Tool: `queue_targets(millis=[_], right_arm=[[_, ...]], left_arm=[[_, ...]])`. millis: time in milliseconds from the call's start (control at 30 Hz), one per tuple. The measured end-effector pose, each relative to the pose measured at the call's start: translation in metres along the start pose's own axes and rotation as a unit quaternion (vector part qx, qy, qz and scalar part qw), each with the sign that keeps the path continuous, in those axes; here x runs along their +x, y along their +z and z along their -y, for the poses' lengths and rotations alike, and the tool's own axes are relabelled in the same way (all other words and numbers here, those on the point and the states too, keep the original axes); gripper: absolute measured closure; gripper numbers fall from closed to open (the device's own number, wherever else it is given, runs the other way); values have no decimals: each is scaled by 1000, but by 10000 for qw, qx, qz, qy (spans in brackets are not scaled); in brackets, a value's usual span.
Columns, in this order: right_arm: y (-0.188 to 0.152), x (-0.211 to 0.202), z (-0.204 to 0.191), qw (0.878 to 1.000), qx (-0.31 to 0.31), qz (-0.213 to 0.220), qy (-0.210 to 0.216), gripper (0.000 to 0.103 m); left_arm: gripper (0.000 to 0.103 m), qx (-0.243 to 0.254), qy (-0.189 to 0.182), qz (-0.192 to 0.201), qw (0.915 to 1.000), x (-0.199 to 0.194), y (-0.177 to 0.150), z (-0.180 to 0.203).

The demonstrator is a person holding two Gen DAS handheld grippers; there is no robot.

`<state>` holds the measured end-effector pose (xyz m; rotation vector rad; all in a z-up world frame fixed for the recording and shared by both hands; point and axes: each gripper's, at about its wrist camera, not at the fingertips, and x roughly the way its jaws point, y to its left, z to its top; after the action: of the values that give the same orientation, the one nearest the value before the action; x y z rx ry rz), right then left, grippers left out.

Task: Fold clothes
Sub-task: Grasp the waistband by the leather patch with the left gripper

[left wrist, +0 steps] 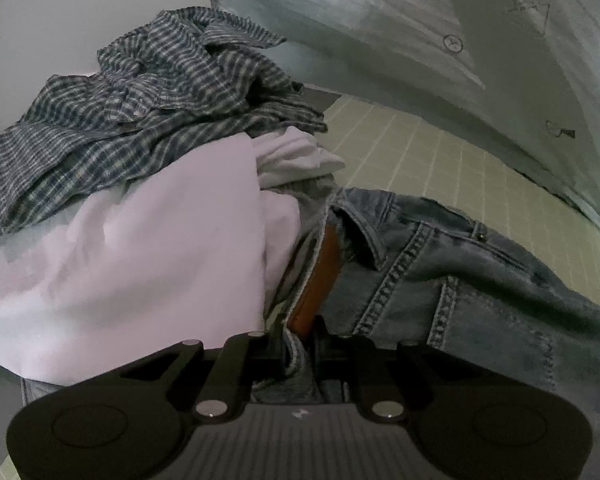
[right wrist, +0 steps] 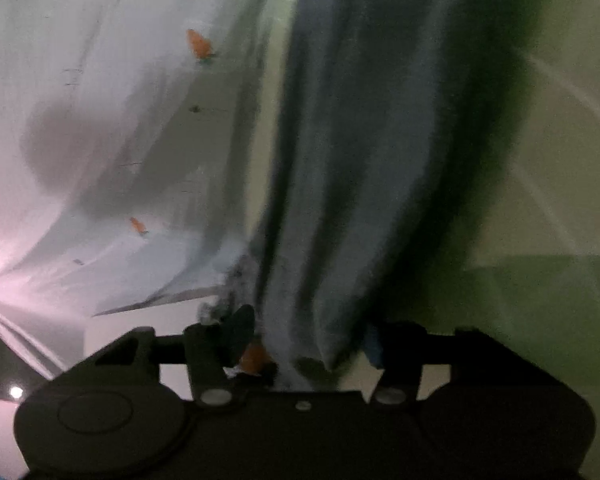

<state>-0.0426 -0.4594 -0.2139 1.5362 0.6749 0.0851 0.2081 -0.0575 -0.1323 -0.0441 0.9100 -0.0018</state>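
A blue denim garment (left wrist: 460,280) lies crumpled on the pale tiled surface (left wrist: 440,160). My left gripper (left wrist: 300,332) is shut on a fold of the denim, with an orange strip showing between the fingers. A light blue shirt (left wrist: 380,20) with small carrot prints hangs lifted across the top right. In the blurred right wrist view the same shirt (right wrist: 100,120) stretches up and away, and a bunched fold of it runs down into my right gripper (right wrist: 300,356). The jaws look shut on that fold, though the cloth hides the fingertips.
A heap of clothes sits left of the denim: a blue plaid shirt (left wrist: 140,100) on top and a white garment (left wrist: 140,260) under it. A plain wall stands behind the heap. Greenish surface (right wrist: 540,300) shows right of the hanging shirt.
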Motion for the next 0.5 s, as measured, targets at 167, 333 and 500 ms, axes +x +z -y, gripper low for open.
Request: queue_targets(millis=[167, 333, 500], right_arm=[[-8, -15, -28, 9801, -1142, 673, -1475, 43], [-16, -31, -78, 8843, -2891, 1664, -3268, 16], [-13, -26, -84, 8054, -3689, 1882, -4239, 11]], left_arm=[[74, -23, -124, -67, 9999, -6, 0, -6], [50, -127, -582, -251, 9979, -22, -9, -13], [30, -253, -671, -469, 9963, -36, -21, -15]])
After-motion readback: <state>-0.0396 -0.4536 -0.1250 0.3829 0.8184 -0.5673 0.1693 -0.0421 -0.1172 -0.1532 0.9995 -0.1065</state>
